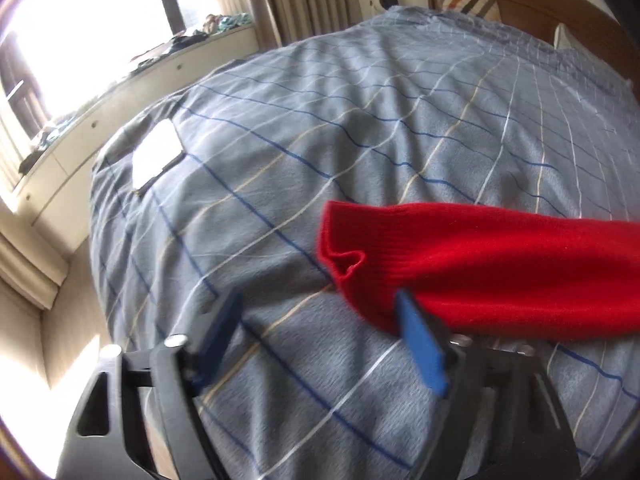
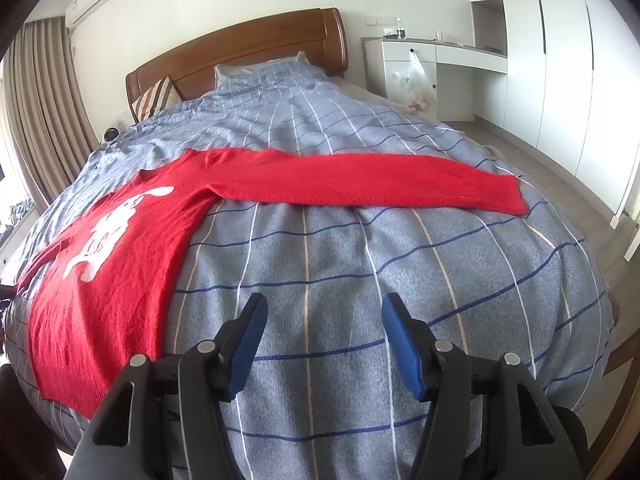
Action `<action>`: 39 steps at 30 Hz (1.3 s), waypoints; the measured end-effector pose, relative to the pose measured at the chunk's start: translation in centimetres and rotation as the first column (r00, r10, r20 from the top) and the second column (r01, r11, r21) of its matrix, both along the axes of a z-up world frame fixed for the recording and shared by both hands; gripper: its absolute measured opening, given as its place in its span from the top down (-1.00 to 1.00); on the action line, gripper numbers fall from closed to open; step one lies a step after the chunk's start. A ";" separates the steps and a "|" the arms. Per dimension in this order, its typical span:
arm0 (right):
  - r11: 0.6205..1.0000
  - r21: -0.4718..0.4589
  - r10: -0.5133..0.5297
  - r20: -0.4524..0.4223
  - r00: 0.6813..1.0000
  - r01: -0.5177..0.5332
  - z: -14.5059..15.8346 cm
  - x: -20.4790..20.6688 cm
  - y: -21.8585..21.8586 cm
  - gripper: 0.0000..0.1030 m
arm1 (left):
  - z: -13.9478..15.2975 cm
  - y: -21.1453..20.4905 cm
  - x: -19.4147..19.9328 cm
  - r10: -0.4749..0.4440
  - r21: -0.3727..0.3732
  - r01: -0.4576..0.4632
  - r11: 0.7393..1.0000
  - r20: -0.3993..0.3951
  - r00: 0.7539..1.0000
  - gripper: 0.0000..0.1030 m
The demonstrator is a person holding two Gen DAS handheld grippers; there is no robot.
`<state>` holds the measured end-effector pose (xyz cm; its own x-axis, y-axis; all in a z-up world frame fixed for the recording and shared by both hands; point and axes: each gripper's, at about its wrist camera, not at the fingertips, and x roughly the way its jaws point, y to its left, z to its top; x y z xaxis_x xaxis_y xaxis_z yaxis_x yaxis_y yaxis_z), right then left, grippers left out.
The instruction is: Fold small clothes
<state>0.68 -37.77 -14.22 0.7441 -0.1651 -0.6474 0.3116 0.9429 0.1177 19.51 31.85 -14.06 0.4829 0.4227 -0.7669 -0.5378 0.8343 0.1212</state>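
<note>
Where it lies spread flat on the bed, the red sweater (image 2: 120,264) shows a white cartoon figure (image 2: 108,236) knitted into its chest, and one long sleeve (image 2: 360,186) stretches straight out sideways across the cover, ending in a squared cuff. The knit looks soft and slightly fuzzy, with fine ribbing at the other cuff (image 1: 352,248), which sits puckered just beside the left tool (image 1: 320,340). That tool stands wide open with nothing between its blue pads, one pad's tip just at the sleeve's edge. The right tool (image 2: 322,344) hangs partly open over bare cover, holding nothing, the sweater's body off to one side of it. The bed cover (image 2: 340,280) is a grey-blue woven cloth crossed by thin navy, white and tan lines, gently rumpled. A curved wooden headboard (image 2: 240,44) backs a striped cushion (image 2: 154,98); beige curtains (image 2: 44,112) hang by a bright window, white wardrobes (image 2: 560,60) line the far wall, and a flat white rectangle (image 1: 156,156) rests on the cover's corner
</note>
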 end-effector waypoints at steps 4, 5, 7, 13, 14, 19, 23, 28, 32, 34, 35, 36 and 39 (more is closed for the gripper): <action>1.000 -0.003 -0.022 0.010 1.000 0.022 0.3 -0.1 -0.2 -0.26 | 2.8 -2.0 -4.3 -0.083 -0.078 0.094 0.992 0.134 0.987 -0.85; 1.000 -0.008 -0.024 0.010 1.000 0.024 0.3 0.0 -0.2 -0.26 | 3.3 -2.9 -5.2 -0.113 -0.103 0.130 0.986 0.159 0.981 -0.86; 1.000 -0.019 -0.020 0.020 1.000 0.020 0.4 0.3 0.1 -0.33 | 3.8 -5.0 -6.1 -0.176 -0.155 0.207 0.966 0.193 0.965 -0.90; 0.998 -0.034 0.049 0.011 0.999 -0.048 -0.1 2.2 1.2 -0.36 | 1.7 -12.0 -4.8 -0.332 -0.277 0.367 0.888 0.165 0.929 -0.94; 0.998 -0.031 0.056 0.003 0.998 -0.056 -0.3 2.5 1.3 -0.37 | 1.0 -12.9 -4.3 -0.343 -0.282 0.375 0.883 0.157 0.926 -0.94; 0.999 0.027 0.042 -0.063 0.997 -0.040 -2.0 3.1 0.3 -0.43 | -2.1 -15.2 -3.5 -0.355 -0.261 0.366 0.893 0.093 0.930 -0.97; 0.998 0.052 0.026 -0.081 0.996 -0.022 -2.7 3.2 -0.1 -0.54 | -2.5 -16.0 -3.9 -0.377 -0.194 0.386 0.902 0.083 0.922 -0.99; 0.999 0.024 0.038 -0.104 0.994 -0.036 -3.3 3.5 0.7 -0.72 | -2.7 -16.0 -3.9 -0.380 -0.182 0.390 0.903 0.088 0.921 -0.99; 0.999 0.033 0.037 -0.106 0.994 -0.034 -3.5 3.4 0.8 -0.75 | -2.9 -15.8 -4.1 -0.372 -0.191 0.389 0.901 0.119 0.921 -0.99; 0.999 0.042 0.037 -0.105 0.994 -0.033 -3.7 3.4 0.7 -0.80 | -3.0 -15.8 -4.5 -0.362 -0.194 0.382 0.904 0.131 0.923 -0.99; 0.998 0.043 0.038 -0.104 0.994 -0.034 -3.7 3.4 0.7 -0.81 | -3.0 -15.8 -4.5 -0.362 -0.190 0.382 0.904 0.131 0.923 -0.99; 0.998 0.042 0.040 -0.104 0.994 -0.036 -3.8 3.4 0.8 -0.85 | -3.1 -15.9 -4.6 -0.366 -0.184 0.383 0.905 0.123 0.923 -0.99; 0.999 0.030 0.047 -0.110 0.993 -0.044 -4.0 3.5 1.2 -0.95 | -3.1 -16.3 -4.6 -0.379 -0.162 0.390 0.907 0.095 0.921 -0.99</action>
